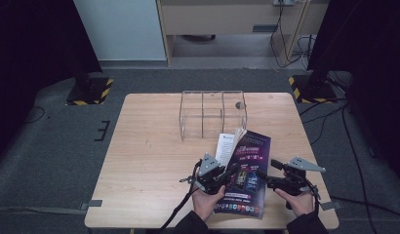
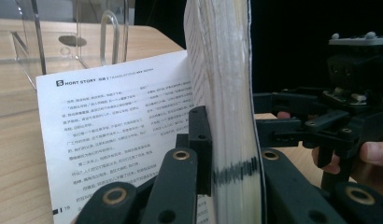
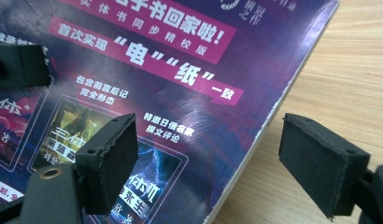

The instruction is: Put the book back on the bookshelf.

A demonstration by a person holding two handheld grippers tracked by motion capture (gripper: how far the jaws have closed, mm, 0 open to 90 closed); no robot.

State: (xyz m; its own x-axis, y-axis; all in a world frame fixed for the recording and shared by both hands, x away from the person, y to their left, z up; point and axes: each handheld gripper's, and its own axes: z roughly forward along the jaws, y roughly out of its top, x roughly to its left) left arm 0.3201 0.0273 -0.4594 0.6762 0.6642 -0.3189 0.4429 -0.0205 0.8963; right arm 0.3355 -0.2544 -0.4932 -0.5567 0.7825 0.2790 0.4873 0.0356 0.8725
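A thick magazine with a purple cover [image 1: 248, 158] lies on the wooden table [image 1: 149, 161] at the front, right of centre. My left gripper [image 1: 230, 171] is shut on a thick sheaf of its pages [image 2: 229, 93], which stands on edge between the jaws, while one printed text page [image 2: 110, 135] falls open to the left. My right gripper [image 1: 267, 170] is open beside the magazine's right edge. Seen from the right gripper, its own jaws [image 3: 213, 163] straddle the edge of the cover [image 3: 180, 79], apart from it, one pad [image 3: 110, 158] over the cover and the other over bare wood.
A clear acrylic organizer [image 1: 212, 114] with several compartments stands at the back middle of the table, just beyond the magazine; it also shows behind the pages [image 2: 40, 51]. Dark stands and cables sit on the floor around the table.
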